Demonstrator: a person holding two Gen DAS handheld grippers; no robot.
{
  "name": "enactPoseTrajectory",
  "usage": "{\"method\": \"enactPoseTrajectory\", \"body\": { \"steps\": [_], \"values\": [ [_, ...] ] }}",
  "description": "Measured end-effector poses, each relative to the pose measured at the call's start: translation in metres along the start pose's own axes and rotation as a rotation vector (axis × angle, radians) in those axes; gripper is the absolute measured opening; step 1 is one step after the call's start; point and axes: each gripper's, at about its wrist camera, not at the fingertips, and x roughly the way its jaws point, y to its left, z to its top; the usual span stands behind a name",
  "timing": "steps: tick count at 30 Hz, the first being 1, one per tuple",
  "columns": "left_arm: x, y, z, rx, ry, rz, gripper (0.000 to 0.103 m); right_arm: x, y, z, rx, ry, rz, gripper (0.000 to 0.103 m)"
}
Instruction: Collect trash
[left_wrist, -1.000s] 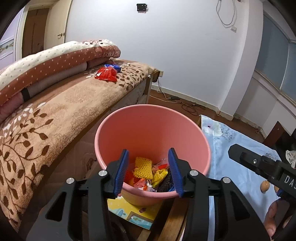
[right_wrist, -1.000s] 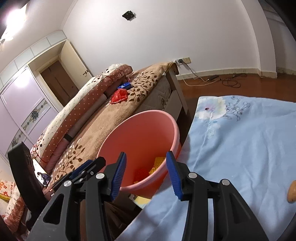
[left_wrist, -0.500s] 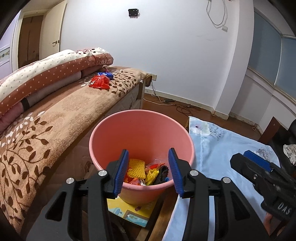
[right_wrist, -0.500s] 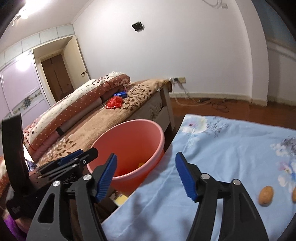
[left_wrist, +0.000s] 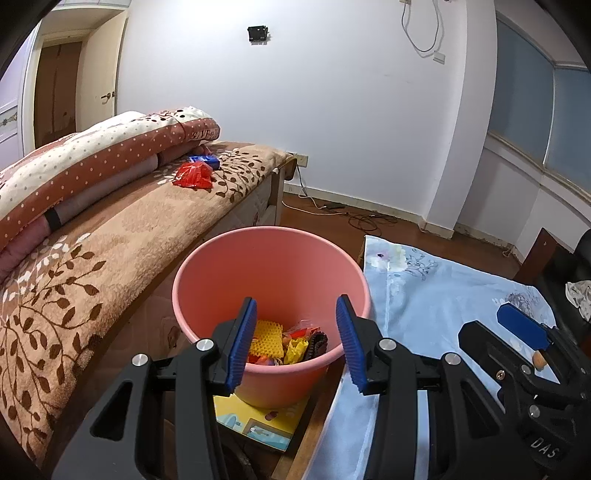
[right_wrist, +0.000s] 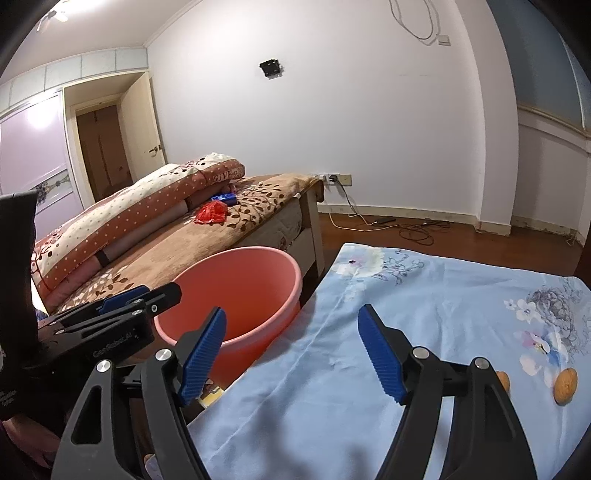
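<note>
A pink bucket stands between the bed and a blue cloth, with a yellow mesh piece and several wrappers inside. My left gripper hovers open just in front of its near rim, nothing between the pads. My right gripper is over the blue floral cloth, to the right of the bucket. Its jaws are opening and hold nothing. A red wrapper and a blue packet lie far back on the bed. Two brown nuts rest on the cloth at the right.
The bed carries a brown leaf-patterned blanket and a folded dotted quilt. A yellow booklet lies under the bucket. Cables trail on the wooden floor by the wall. A crumpled white scrap sits at the far right.
Both grippers drew back from the bucket, which now looks smaller. The right gripper's jaws spread wider and it swung right over the blue cloth, bringing the nuts into view.
</note>
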Motion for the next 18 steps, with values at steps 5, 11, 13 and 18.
{"method": "enactPoseTrajectory", "body": {
  "steps": [5, 11, 13, 18],
  "values": [
    [-0.004, -0.008, -0.001, 0.016, -0.004, -0.004, 0.045, -0.008, -0.006, -0.001, 0.012, -0.022, -0.029, 0.073],
    [-0.006, -0.015, -0.002, 0.023, -0.007, -0.015, 0.045, -0.017, -0.005, -0.005, -0.018, -0.052, -0.084, 0.073],
    [-0.006, -0.017, -0.002, 0.026, -0.008, -0.014, 0.045, -0.02, -0.005, -0.006, -0.021, -0.061, -0.095, 0.073],
    [-0.004, -0.02, -0.003, 0.023, 0.005, -0.017, 0.045, -0.024, -0.007, -0.008, -0.011, -0.08, -0.153, 0.073]
  ]
}}
